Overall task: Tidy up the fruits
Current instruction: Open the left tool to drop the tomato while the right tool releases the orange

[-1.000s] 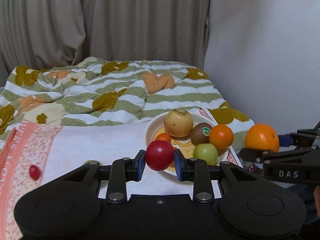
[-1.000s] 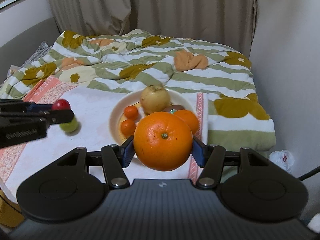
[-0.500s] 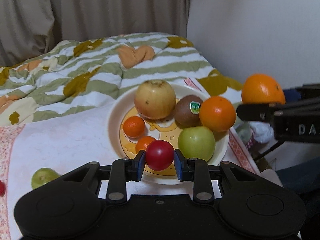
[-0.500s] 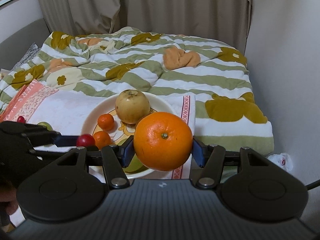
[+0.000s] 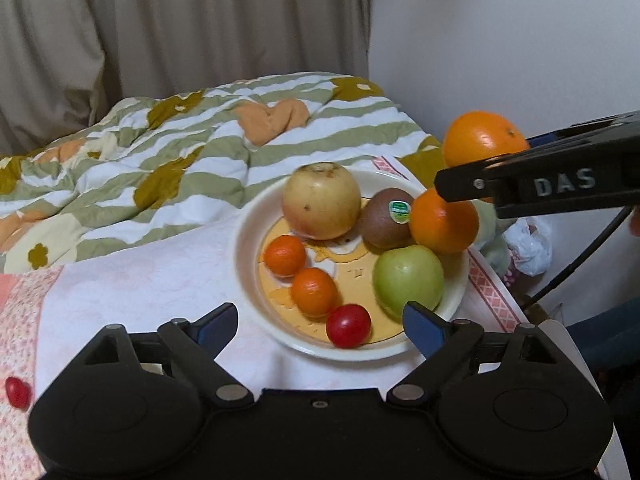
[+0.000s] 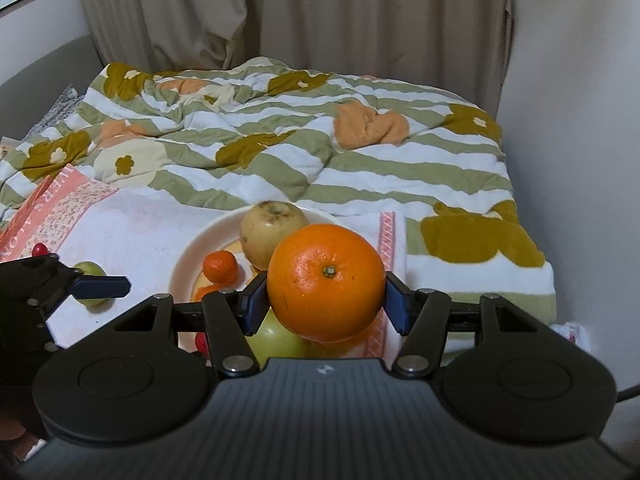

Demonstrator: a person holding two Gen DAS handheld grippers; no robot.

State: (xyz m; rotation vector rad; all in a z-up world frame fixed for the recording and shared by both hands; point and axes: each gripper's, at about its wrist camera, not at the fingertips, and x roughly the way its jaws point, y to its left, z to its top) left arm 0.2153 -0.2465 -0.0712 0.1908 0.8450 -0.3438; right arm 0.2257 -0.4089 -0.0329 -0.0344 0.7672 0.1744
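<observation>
A cream plate (image 5: pixel 248 240) on a white towel holds a yellow apple (image 5: pixel 321 200), a kiwi (image 5: pixel 384 224), an orange (image 5: pixel 442 226), a green apple (image 5: pixel 408 280), two small mandarins (image 5: pixel 285 255) and a small red fruit (image 5: pixel 348 325) at its near rim. My left gripper (image 5: pixel 320 326) is open and empty, its jaws on either side of the red fruit. My right gripper (image 6: pixel 326 294) is shut on a large orange (image 6: pixel 326 282), held above the plate's right side; the large orange also shows in the left wrist view (image 5: pixel 482 142).
A small green fruit (image 6: pixel 91 270) and a small red fruit (image 5: pixel 17 392) lie on the towel left of the plate. A striped floral duvet (image 6: pixel 280 148) lies behind. A wall is close on the right, with a white bag (image 5: pixel 528 248) below it.
My left gripper opened and let the red fruit go onto the plate's near rim. My right gripper carried the large orange closer over the plate.
</observation>
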